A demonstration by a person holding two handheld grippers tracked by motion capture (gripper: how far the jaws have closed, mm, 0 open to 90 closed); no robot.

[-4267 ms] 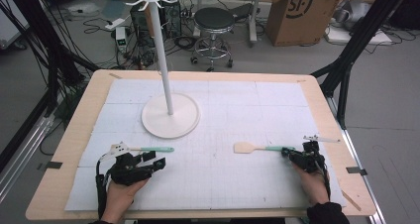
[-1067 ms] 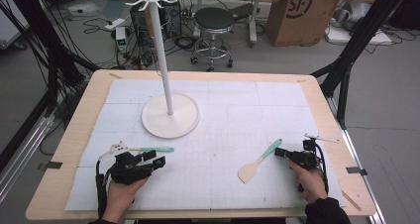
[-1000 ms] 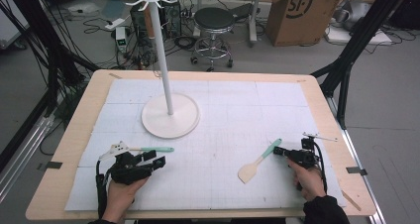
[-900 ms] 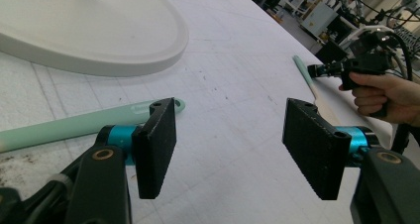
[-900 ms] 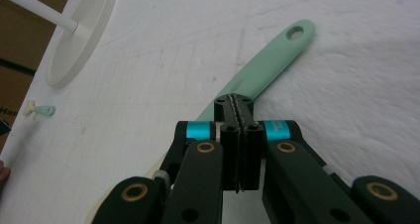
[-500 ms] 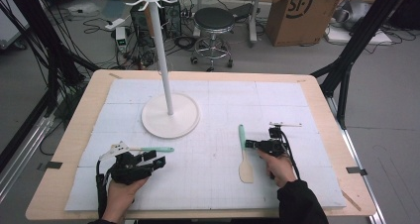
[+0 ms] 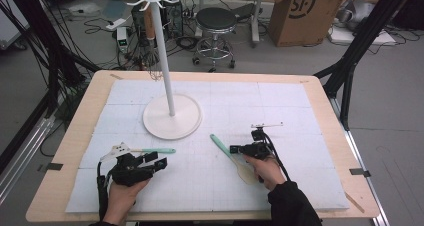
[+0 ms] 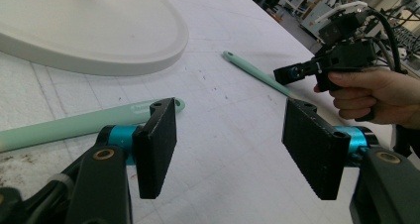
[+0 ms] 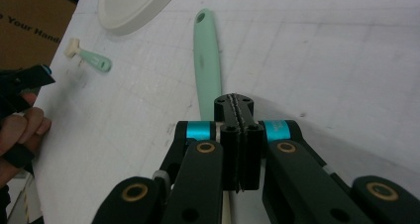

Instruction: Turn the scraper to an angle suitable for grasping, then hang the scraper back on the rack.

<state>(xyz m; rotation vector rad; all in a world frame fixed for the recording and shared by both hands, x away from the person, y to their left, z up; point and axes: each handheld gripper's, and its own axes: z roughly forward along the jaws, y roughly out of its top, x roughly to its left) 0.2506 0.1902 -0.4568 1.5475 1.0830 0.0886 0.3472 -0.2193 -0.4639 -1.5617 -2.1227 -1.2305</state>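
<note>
A spatula (image 7: 220,145) with a mint handle and a beige blade lies on the white mat right of centre, its handle pointing toward the stand. My right gripper (image 7: 233,149) is shut, its closed tips (image 9: 234,105) resting over the handle (image 9: 208,60); I cannot tell whether they pinch it. My left gripper (image 7: 156,160) rests at the front left, open with nothing between its pads (image 8: 228,144). A second mint-handled utensil (image 7: 150,150) with a pale head lies just behind it. The white stand's round base (image 7: 172,123) sits at the back centre, its post topped with hooks.
The white mat (image 7: 300,111) covers most of the wooden table (image 7: 85,116). Beyond the far edge stand a stool (image 7: 216,23) and a cardboard box (image 7: 300,11), with cables on the floor at the left. Bare mat lies between the two hands.
My right hand has moved left toward the middle of the mat. The spatula's handle has swung from pointing back-right to back-left while its blade stayed about in place. The left gripper has kept still.
</note>
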